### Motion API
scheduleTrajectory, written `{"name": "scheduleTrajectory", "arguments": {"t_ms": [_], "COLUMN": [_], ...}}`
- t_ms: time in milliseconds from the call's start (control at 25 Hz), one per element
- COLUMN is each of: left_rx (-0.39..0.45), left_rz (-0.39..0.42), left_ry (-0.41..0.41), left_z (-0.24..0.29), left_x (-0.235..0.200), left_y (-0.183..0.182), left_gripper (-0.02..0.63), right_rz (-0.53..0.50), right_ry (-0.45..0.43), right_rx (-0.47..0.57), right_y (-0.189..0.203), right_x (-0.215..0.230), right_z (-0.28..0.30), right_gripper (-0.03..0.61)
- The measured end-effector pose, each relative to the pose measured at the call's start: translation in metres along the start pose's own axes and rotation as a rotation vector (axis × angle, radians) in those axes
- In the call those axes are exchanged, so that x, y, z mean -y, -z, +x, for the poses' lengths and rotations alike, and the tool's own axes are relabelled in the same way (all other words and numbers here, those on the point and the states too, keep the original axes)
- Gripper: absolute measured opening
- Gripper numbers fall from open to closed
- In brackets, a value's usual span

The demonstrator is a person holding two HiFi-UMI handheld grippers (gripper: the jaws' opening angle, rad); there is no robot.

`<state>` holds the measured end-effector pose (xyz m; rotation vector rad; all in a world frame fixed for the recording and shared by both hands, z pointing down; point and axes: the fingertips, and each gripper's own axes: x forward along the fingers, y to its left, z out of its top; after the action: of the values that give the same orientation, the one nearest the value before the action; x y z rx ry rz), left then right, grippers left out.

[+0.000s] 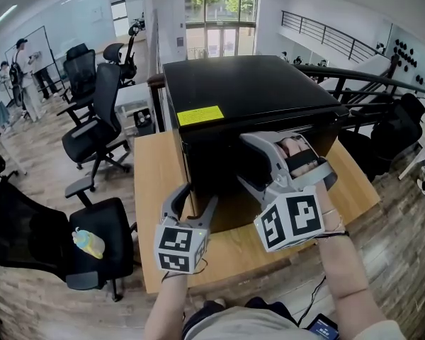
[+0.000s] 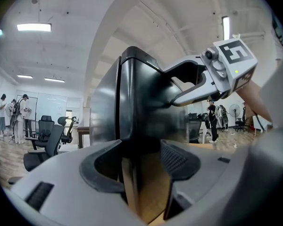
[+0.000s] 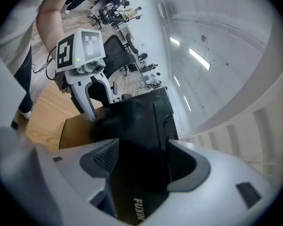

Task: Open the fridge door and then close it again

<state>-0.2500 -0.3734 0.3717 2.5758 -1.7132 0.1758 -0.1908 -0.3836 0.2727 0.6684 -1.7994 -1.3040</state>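
Opening step, apparently: left gripper (image 1: 198, 195) and right gripper (image 1: 246, 160), jaws wide and clamping nothing, faced the seemingly shut fridge door (image 3: 137, 173) directly ahead; the next move would need a jaw behind its edge.

In the head view the right gripper (image 1: 249, 161) covers part of the fridge (image 1: 248, 91) front, and whether its door is shut or ajar cannot be told. Print on the yellow label (image 1: 200, 115) is too small to read. The left gripper (image 2: 142, 166), in its own view, hides the fridge's foot
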Motion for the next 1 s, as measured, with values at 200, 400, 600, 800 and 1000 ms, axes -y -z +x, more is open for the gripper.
{"name": "scheduleTrajectory", "arguments": {"t_ms": [200,400,600,800,1000], "left_rx": [-0.006,-0.002,-0.018,0.006,0.008], "left_rz": [-0.013,-0.018,-0.018,-0.01,-0.02], "left_ry": [-0.023,-0.029,-0.033,-0.047,-0.048], "left_z": [-0.002,-0.003,-0.004,-0.018,-0.024], "left_x": [0.001,0.001,0.002,0.014,0.02], "left_y": [0.001,-0.001,-0.002,0.001,0.001], "left_gripper": [0.25,0.249,0.241,0.241,0.239], "right_rz": [-0.005,-0.006,-0.003,-0.011,-0.007], "right_ry": [-0.007,-0.003,-0.003,-0.017,-0.009], "right_rx": [0.008,0.012,0.011,0.036,0.052], "right_y": [0.0,-0.001,-0.002,-0.003,-0.003], "right_x": [-0.002,0.0,0.0,-0.007,-0.009], "right_z": [-0.002,-0.003,-0.002,-0.017,-0.024], "right_gripper": [0.316,0.314,0.316,0.316,0.321]}}
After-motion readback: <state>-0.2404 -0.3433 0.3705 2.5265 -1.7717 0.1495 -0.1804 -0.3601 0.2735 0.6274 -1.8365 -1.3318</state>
